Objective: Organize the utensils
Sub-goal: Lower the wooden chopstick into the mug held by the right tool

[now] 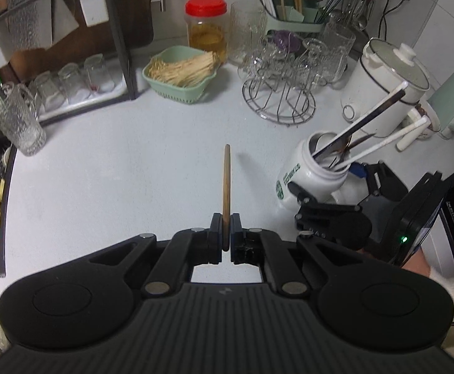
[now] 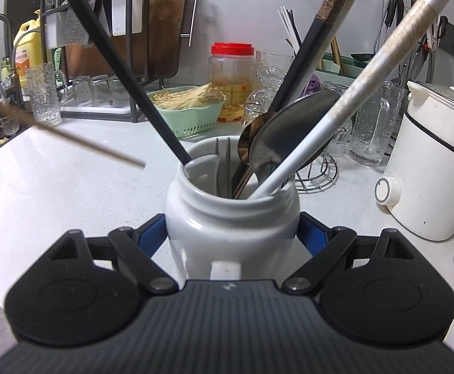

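My left gripper (image 1: pixel 226 222) is shut on a wooden chopstick (image 1: pixel 226 180) that points forward above the white counter. The same chopstick shows blurred at the left of the right wrist view (image 2: pixel 71 138). My right gripper (image 2: pixel 231 233) is shut on a white ceramic jar (image 2: pixel 231 233), held tilted; it also shows in the left wrist view (image 1: pixel 314 174), to the right of the chopstick. The jar holds black chopsticks (image 2: pixel 121 71), a white chopstick (image 2: pixel 351 93), metal spoons (image 2: pixel 277 137) and other utensils.
A green basket of enoki mushrooms (image 1: pixel 183 71), a red-lidded jar (image 1: pixel 206 28), a wire rack of glass cups (image 1: pixel 289 65) and a white electric pot (image 1: pixel 386 81) stand at the back. A dish rack (image 1: pixel 71 62) and a glass mug (image 1: pixel 15 118) are at the left.
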Motion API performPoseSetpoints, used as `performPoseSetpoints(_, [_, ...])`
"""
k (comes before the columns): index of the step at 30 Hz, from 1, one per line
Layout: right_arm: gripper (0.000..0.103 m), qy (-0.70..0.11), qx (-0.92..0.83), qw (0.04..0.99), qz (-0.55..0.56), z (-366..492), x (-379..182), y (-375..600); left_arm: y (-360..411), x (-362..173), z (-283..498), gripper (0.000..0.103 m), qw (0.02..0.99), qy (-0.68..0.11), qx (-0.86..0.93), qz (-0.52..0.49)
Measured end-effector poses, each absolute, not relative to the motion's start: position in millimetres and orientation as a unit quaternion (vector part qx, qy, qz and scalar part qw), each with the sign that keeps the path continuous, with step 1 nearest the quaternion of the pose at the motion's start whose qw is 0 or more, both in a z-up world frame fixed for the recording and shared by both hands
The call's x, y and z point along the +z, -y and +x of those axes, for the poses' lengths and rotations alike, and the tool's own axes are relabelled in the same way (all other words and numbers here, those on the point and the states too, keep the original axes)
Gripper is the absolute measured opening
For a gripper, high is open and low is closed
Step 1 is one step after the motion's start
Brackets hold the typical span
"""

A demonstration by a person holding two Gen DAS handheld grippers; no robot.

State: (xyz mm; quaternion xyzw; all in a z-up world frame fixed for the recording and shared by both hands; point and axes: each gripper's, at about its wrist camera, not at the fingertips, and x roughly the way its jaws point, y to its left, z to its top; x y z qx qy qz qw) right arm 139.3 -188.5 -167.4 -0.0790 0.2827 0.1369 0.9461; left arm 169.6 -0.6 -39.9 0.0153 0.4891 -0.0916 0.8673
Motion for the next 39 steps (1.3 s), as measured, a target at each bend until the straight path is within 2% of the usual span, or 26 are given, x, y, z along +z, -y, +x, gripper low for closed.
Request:
performPoseSetpoints(21, [0.091,-0.283,0.14,0.945,-0.083,141,-169,188,31,76,200,0.005,0.809,-0.541,-0.216,0.077])
performPoseSetpoints(27, [0.091,-0.28,0.139,0.946,-0.084,140,-169,186,48,81,209,0.005,0.79,-0.557,-0.238,0.099])
performPoseSetpoints(39, [0.091,-0.276,0.148,0.946,-0.083,143,-171,187,69,51,238,0.005,0.766,-0.583,-0.238,0.13])
